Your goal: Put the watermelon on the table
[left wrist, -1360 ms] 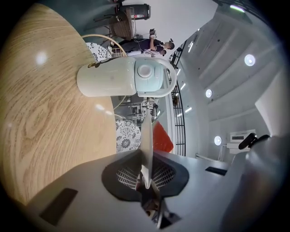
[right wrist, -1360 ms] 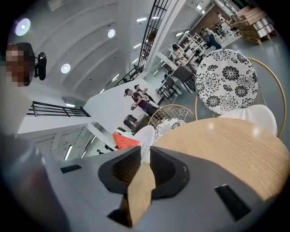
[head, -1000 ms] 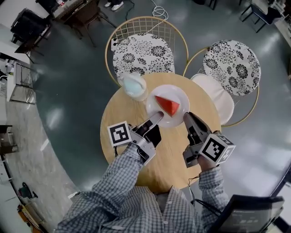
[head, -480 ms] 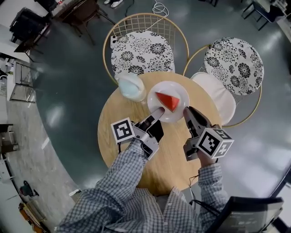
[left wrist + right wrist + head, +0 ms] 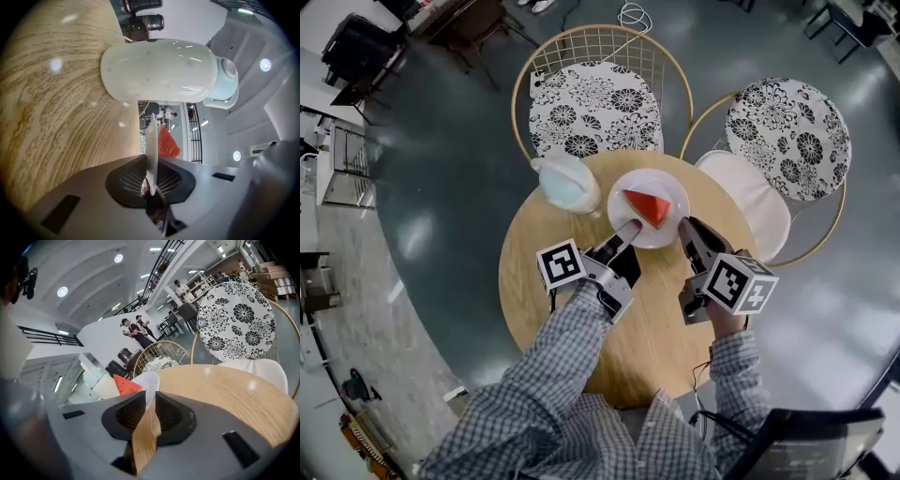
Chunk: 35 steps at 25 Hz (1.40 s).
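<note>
Watermelon [image 5: 649, 206] tops plate [image 5: 671, 187]; left gripper [image 5: 630, 228], right gripper [image 5: 684, 228] clamp its edges.

Café-like hall; round table [image 5: 544, 281], wire chairs [image 5: 600, 52], mezzanine railing [image 5: 44, 337], downlights [image 5: 62, 291]

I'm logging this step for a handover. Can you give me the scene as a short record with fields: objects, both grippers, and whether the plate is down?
table: round, wooden
plate: white, over the table's far side
watermelon slice: red wedge, lying on the plate
left gripper: shut on the plate's near rim
right gripper: shut on the plate's right rim
jug: pale, on the table, left of the plate
plate resting on table: cannot tell
</note>
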{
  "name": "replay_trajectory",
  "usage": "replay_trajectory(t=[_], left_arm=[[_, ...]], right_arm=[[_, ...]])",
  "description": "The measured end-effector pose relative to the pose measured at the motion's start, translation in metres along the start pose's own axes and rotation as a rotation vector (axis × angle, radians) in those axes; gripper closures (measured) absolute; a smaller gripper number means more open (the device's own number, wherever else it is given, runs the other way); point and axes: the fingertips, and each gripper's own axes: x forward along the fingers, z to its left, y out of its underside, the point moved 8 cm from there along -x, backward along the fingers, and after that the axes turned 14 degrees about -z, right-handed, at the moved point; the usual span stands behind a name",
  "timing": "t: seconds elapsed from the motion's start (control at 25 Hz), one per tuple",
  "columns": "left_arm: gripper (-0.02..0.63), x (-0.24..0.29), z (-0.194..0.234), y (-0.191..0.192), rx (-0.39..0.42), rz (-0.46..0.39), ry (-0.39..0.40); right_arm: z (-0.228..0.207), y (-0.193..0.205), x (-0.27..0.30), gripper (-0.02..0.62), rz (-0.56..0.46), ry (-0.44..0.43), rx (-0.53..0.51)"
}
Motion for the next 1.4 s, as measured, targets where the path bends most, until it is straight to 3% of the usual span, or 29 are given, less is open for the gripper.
replay_trajectory(t=[0.36,1.08,1.28,1.4], left_arm=[[0.58,0.01,0.013,-0.005,-0.002,-0.018,-0.05],[0.58,0.013,0.021,-0.009,0.044,-0.017,-0.166],[0.58,0.015,0.02,-0.008,0.035,-0.025,-0.17],[0.58,0.014,0.02,-0.008,0.027,-0.025,-0.171]], right_arm=[[-0.015,0.006,0.016,0.534,0.029,0.039,0.037],[-0.019,0.01,0.023,0.534,0.084,0.121,-0.054],[-0.009,0.008,0.016,0.534,0.11,0.067,-0.193],[0.007,0.011,0.007,0.535,0.154,-0.003,-0.456]])
